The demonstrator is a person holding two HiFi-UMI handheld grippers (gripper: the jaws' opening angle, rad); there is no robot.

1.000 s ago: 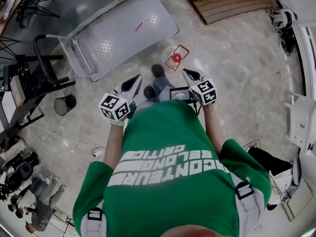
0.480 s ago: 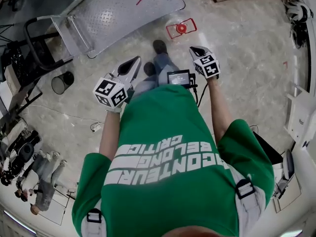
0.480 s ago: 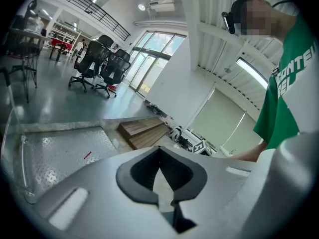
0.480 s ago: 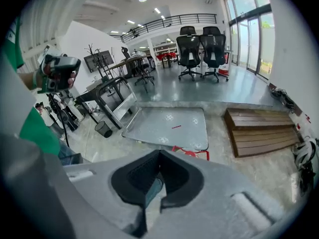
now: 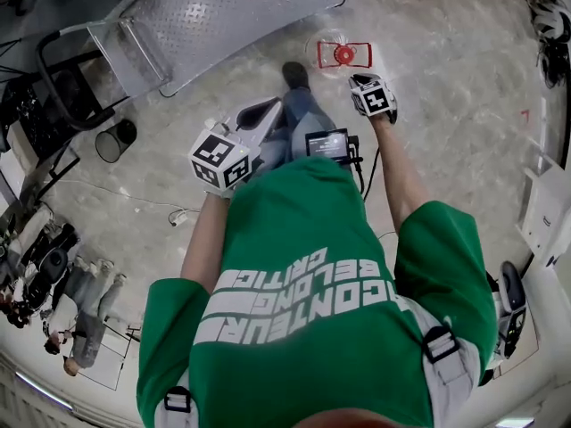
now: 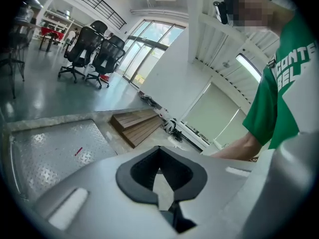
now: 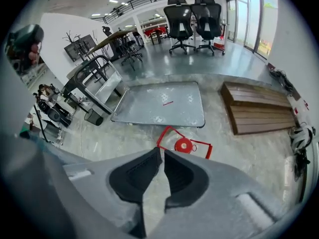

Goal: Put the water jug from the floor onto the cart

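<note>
water jug [image 5: 343,54] on floor, 12 o'clock off right hand-held gripper [image 7: 162,151], cart [image 5: 223,16] at its 10 o'clock | right jaws just cracking open, nothing between; left hand-held gripper [image 6: 159,147] clenched, empty | we reckon heavy if full, rigid, slick: take the red handle [image 7: 163,135]

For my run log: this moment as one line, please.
right gripper: near water jug, fingers just opening, empty | left gripper: shut, empty | water jug: on floor beside cart

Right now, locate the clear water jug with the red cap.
In the head view, the clear water jug stands on the floor, right of the metal cart, beside the person's shoe.
</note>
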